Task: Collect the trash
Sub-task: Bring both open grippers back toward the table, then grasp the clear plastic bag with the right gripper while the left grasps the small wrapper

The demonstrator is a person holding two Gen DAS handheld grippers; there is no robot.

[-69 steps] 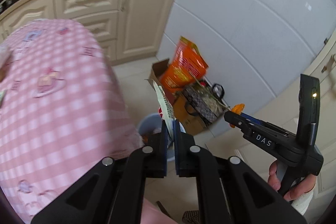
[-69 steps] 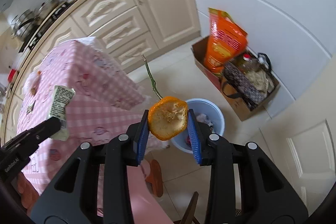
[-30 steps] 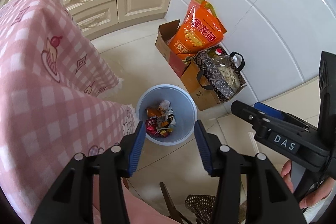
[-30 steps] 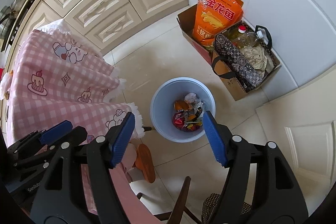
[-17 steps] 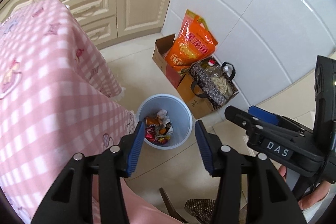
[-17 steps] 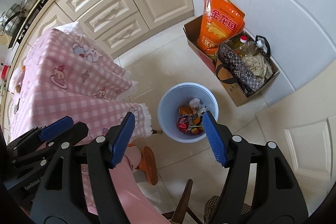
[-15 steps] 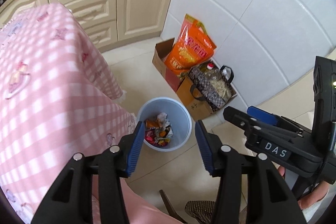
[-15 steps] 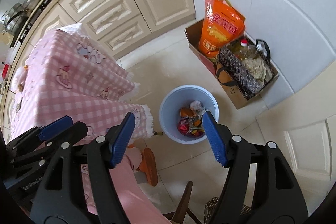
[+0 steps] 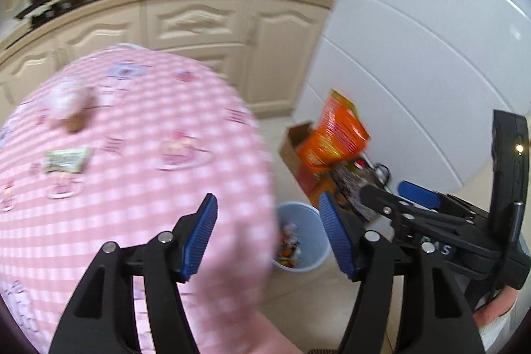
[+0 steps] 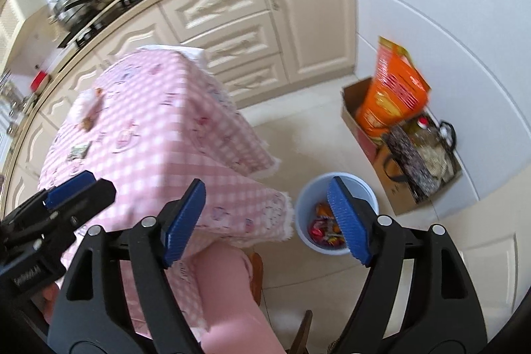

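Observation:
My left gripper (image 9: 267, 204) and right gripper (image 10: 265, 188) are both open, jaws still opening, nothing between them. Each shows in the other's view: the right gripper (image 9: 388, 193) at the right, the left gripper (image 10: 83, 188) at the left. A light blue bin (image 10: 307, 204) stands on the floor by the table corner, below and between the grippers, with colourful wrappers (image 10: 320, 228) inside. The bin (image 9: 305, 221) is partly hidden by the cloth. On the pink checked table (image 9: 149, 188) lie a green-white wrapper (image 9: 66, 160) and a crumpled tissue (image 9: 68, 105).
A cardboard box with an orange bag (image 10: 395, 98) and a patterned carrier bag (image 10: 421, 161) stand against the white tiled wall. Cream cabinets (image 10: 298, 5) run along the back. A person's pink-clad leg (image 10: 225, 287) and a slipper (image 10: 257, 274) are below the table's edge.
The wrapper and the orange peel held at first are gone from the jaws. Both grippers have since risen and tilted up from over the bin toward the tabletop, jaws wider.

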